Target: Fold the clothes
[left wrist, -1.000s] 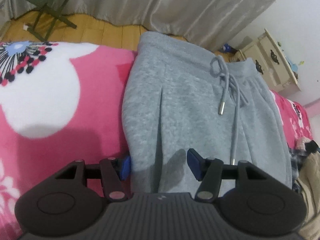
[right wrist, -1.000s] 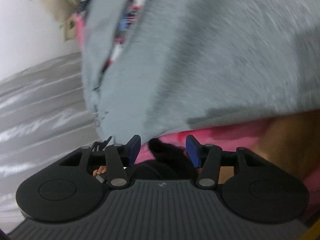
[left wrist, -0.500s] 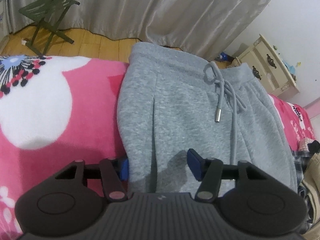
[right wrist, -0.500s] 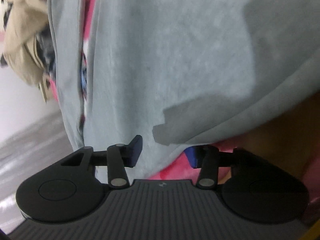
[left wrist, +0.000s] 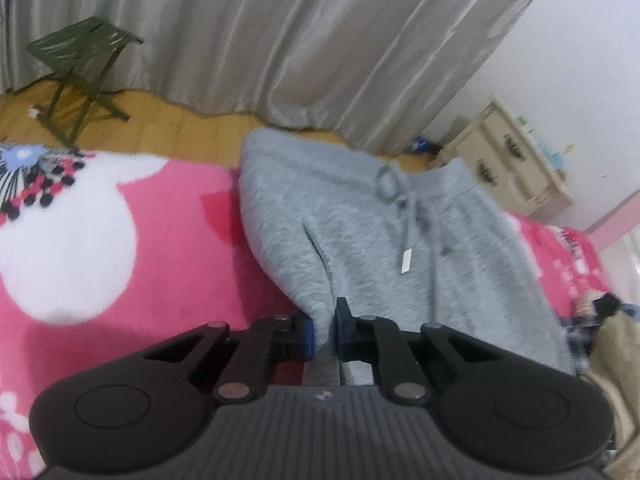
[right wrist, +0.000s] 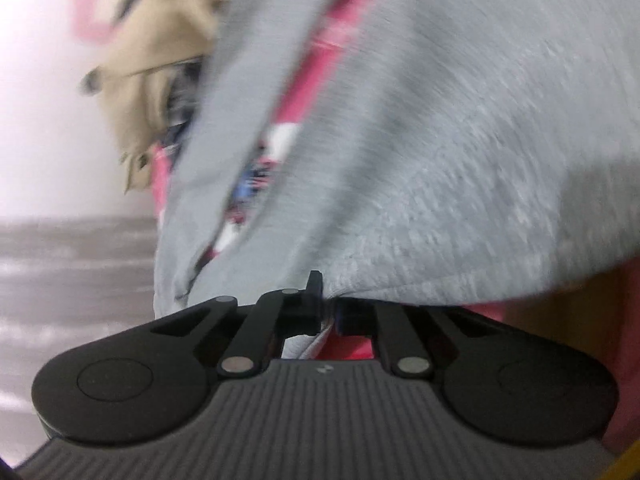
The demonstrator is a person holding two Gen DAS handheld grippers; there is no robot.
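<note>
A pair of soft grey fleece sweatpants (left wrist: 360, 240) is spread across a pink plush blanket with white patches (left wrist: 100, 240) on a bed, the waistband lying at the far edge toward the pale curtain (left wrist: 280, 40) and its grey drawstring with metal tips (left wrist: 404, 232) trailing down the front. The left gripper (left wrist: 323, 328) has just been closing, and its blue pads are now pressed together on a bunched fold of the grey fabric at the near left side of the garment, which is pulled up into a peak there. The right gripper (right wrist: 328, 312) has likewise just been closing, and in the blurred right wrist view its jaws are pinched nearly together on the hem edge of the same sweatpants (right wrist: 440, 160), with cloth seen caught between the pads. A tan garment (right wrist: 160, 60) is heaped just beyond. The fleece is judged to be light, thick and limp: it is likely to sag between two hold points and to drag on the plush blanket (pile against pile tends to cling), so a lift clear of the surface is probably needed before anything is carried over. Holds are best taken at seams, hems or the waistband, where layers are doubled and less likely to slip. The loose drawstring may swing or get trapped within the fold.
</note>
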